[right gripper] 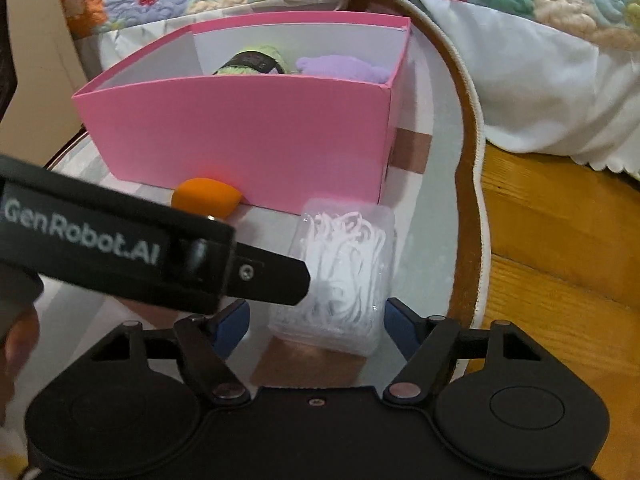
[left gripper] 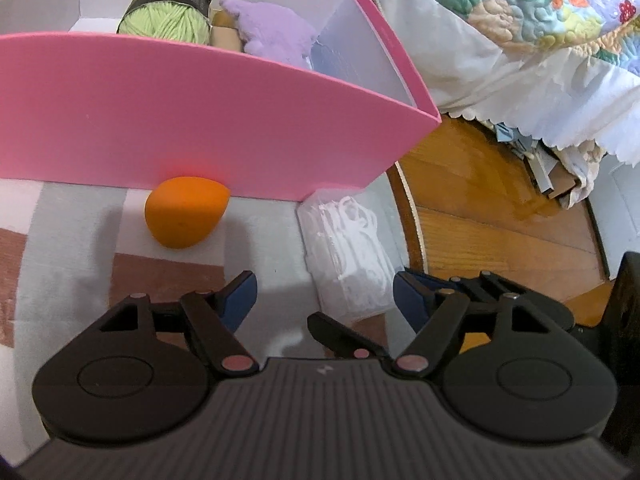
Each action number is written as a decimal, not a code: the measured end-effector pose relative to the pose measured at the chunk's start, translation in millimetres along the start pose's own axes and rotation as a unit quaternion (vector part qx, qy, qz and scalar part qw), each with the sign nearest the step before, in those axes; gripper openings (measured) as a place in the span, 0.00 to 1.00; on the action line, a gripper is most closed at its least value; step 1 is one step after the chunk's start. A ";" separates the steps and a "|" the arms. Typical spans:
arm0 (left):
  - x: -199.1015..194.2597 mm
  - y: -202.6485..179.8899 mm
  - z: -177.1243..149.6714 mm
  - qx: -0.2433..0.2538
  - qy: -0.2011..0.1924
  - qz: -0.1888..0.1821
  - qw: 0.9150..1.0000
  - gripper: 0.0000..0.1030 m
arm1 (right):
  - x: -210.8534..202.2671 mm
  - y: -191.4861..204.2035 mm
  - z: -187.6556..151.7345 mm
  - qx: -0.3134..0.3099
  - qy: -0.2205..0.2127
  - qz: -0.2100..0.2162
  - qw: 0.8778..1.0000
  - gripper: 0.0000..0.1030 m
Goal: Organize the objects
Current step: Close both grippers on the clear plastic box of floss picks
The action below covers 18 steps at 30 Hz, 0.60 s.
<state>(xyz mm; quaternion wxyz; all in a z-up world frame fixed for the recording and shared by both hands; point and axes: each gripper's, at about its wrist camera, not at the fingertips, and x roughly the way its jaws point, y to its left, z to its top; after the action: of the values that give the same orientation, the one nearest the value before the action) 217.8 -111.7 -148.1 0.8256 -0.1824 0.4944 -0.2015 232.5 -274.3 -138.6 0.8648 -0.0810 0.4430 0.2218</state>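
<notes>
Straddling clear packet of white floss picks (right gripper: 344, 276), right gripper (right gripper: 316, 320) jaws apart, pads not touching it. Left gripper (left gripper: 324, 296) jaws apart, empty, beside same packet. Orange sponge (left gripper: 185, 211) against pink box (left gripper: 200, 120) front wall. Yarn (left gripper: 168, 8), purple plush (left gripper: 276, 36) inside box.

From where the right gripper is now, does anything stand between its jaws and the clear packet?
Nothing does. The packet lies on the rug straight ahead of the open right gripper. The left gripper reaches in from the left, beside the packet, not across it.
</notes>
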 end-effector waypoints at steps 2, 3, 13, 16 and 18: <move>1.1 3.6 -0.3 -0.006 -0.003 -0.007 1.000 0.64 | 1.7 3.0 0.2 0.002 0.001 -0.012 1.000 0.70; 1.3 5.5 -0.7 -0.009 -0.004 -0.014 1.000 0.60 | 2.1 4.0 0.1 0.007 -0.001 -0.020 1.000 0.67; -7.7 24.0 -16.1 -0.053 0.037 -0.038 0.997 0.37 | -10.4 24.7 -7.2 0.037 0.006 0.006 0.999 0.64; -22.0 31.4 -22.0 -0.065 0.053 -0.033 0.996 0.36 | -16.9 36.0 -11.8 0.035 0.014 0.017 0.999 0.64; -29.8 36.1 -27.1 -0.071 0.058 -0.032 0.995 0.36 | -21.4 43.9 -14.3 0.035 0.018 0.028 0.999 0.64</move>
<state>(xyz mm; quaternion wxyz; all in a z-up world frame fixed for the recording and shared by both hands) 186.4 -68.4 -156.1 0.7740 -0.2440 0.5480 -0.2025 191.2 -246.9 -127.4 0.8524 -0.0424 0.4681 0.2293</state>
